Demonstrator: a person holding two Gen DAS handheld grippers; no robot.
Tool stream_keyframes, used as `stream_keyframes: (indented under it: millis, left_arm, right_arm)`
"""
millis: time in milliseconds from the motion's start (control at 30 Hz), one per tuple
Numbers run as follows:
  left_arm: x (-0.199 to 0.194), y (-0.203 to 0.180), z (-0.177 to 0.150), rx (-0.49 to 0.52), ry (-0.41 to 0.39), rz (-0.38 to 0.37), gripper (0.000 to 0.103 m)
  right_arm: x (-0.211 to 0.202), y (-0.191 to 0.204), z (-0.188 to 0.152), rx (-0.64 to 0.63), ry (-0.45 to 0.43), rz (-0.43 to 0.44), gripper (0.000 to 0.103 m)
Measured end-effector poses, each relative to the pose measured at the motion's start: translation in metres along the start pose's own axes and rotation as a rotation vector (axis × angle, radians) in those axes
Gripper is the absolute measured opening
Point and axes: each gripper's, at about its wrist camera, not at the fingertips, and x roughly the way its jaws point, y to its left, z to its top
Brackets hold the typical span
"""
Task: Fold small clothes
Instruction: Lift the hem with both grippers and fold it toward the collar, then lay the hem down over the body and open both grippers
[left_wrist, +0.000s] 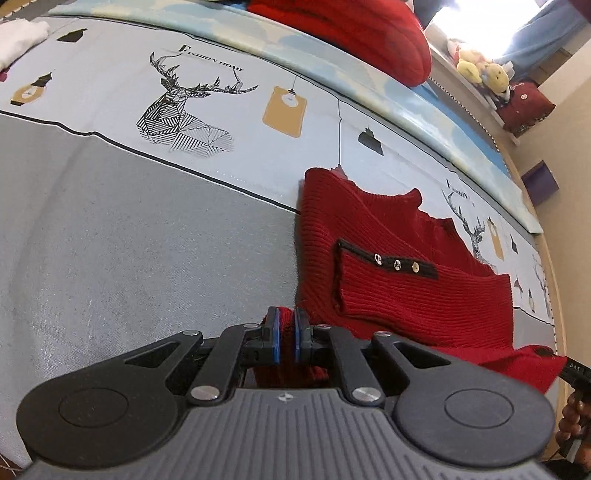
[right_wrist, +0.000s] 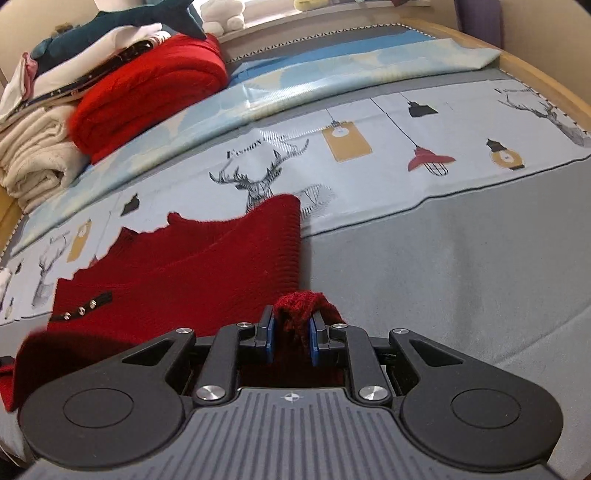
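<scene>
Lying flat on the grey printed bedsheet (left_wrist: 110, 229): one red ribbed-knit sweater (left_wrist: 388, 266). Left hand-held gripper (left_wrist: 286, 328) and right hand-held gripper (right_wrist: 291, 332) each clamped on a near corner, likely to lift that edge for folding.

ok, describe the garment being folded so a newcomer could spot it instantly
Start from the bed cover, grey with a pale band of printed deer and lamps. Spread flat on it lies a dark red ribbed knit sweater, both the left gripper and the right gripper pinching its near edge. Unlike the brighter red folded knit in the pile behind, it has a black-trimmed cuff with three shiny studs.
</scene>
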Motion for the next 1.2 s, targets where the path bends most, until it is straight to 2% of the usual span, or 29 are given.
stream_keyframes:
  millis: [100,200,267,400,633,700,767,833,933,1033,1200]
  left_arm:
    - [-0.006,0.0,-0.001,-0.003,-0.031,0.011,0.009]
    - [-0.018,0.009,0.0,-0.052,-0.085,0.009,0.01]
    - [-0.023,0.016,-0.001,-0.089,-0.094,-0.008,0.01]
    - [-0.026,0.024,-0.005,-0.087,-0.065,0.022,0.012]
    - [-0.028,0.043,-0.014,-0.069,-0.028,0.073,0.015]
    - [-0.03,0.048,-0.015,-0.07,-0.023,0.075,0.019]
    - [-0.031,0.053,-0.016,-0.068,-0.01,0.073,0.03]
    - [-0.028,0.054,-0.017,-0.061,0.01,0.073,0.036]
    - [-0.021,0.044,-0.019,-0.009,0.046,0.069,0.046]
    - [-0.013,0.026,-0.022,0.069,0.066,0.082,0.057]
    - [0.001,0.0,-0.023,0.145,0.074,0.107,0.058]
  right_arm:
    - [-0.003,0.0,0.0,-0.006,-0.015,0.008,0.021]
    - [-0.011,-0.006,0.0,0.024,-0.049,0.019,0.027]
    - [-0.018,-0.011,-0.001,0.051,-0.078,0.024,0.028]
    - [-0.024,-0.022,-0.004,0.083,-0.084,0.016,0.028]
    - [-0.028,-0.028,-0.011,0.035,-0.064,-0.01,0.03]
    - [-0.031,-0.031,-0.013,0.024,-0.065,-0.03,0.03]
    - [-0.033,-0.035,-0.016,0.017,-0.064,-0.042,0.031]
    - [-0.036,-0.041,-0.018,0.012,-0.066,-0.053,0.031]
    - [-0.038,-0.05,-0.021,0.007,-0.057,-0.088,0.032]
    - [-0.033,-0.057,-0.024,0.009,-0.022,-0.083,0.033]
    - [-0.019,-0.037,-0.031,-0.12,0.044,-0.066,0.038]
